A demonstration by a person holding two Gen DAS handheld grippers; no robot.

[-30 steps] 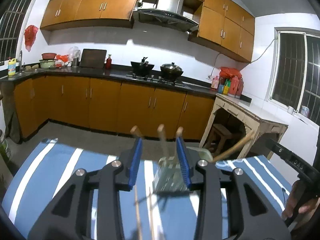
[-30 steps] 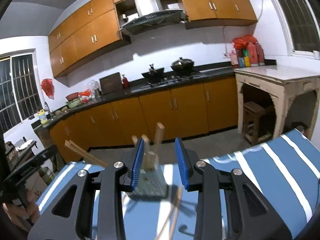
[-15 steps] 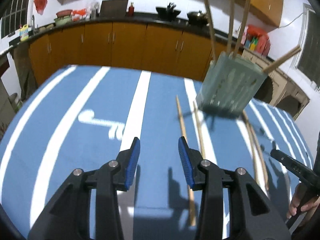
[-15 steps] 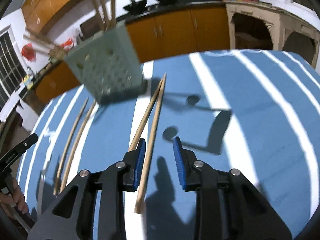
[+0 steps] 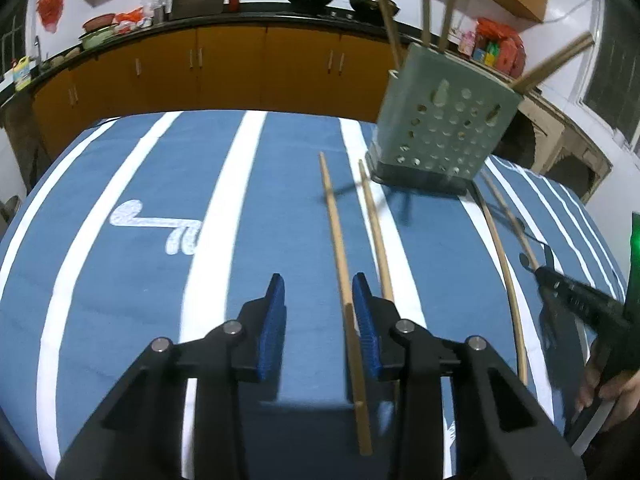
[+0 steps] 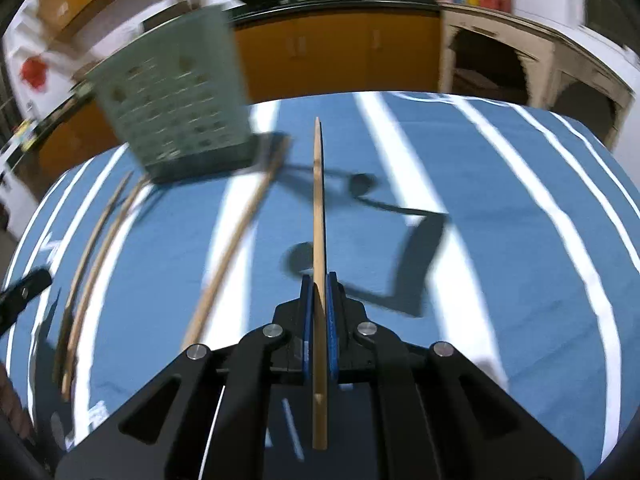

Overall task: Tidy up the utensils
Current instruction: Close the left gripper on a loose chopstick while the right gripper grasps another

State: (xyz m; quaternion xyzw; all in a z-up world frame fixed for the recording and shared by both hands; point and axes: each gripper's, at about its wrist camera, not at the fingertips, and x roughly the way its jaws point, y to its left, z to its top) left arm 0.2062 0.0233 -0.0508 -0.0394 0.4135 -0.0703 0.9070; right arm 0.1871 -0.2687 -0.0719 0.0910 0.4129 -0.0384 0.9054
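Right gripper (image 6: 319, 280): blue pads clamped on one wooden chopstick (image 6: 319, 208), which runs straight forward between them, tip toward the far edge of the table (image 6: 500, 168); its jaws have just been closing, chopstick between them. Left gripper (image 5: 319, 292): jaws part-way apart and just been narrowing; a second chopstick (image 5: 340, 240) lies on the cloth between them, close against the right-hand pad; contact with that pad cannot be told. Third chopstick (image 5: 376, 224) lies just beside it, partly under that same finger. Green perforated utensil holder (image 5: 444, 132) stands near the far edge of the striped blue table, several chopsticks upright in it. Two more chopsticks (image 5: 500, 248) lie toward the right edge, near the holder base. Right-wrist view blurred at its left side; holder (image 6: 176, 104) smeared. A hand (image 5: 608, 392) shows at the lower right of the left-wrist view.
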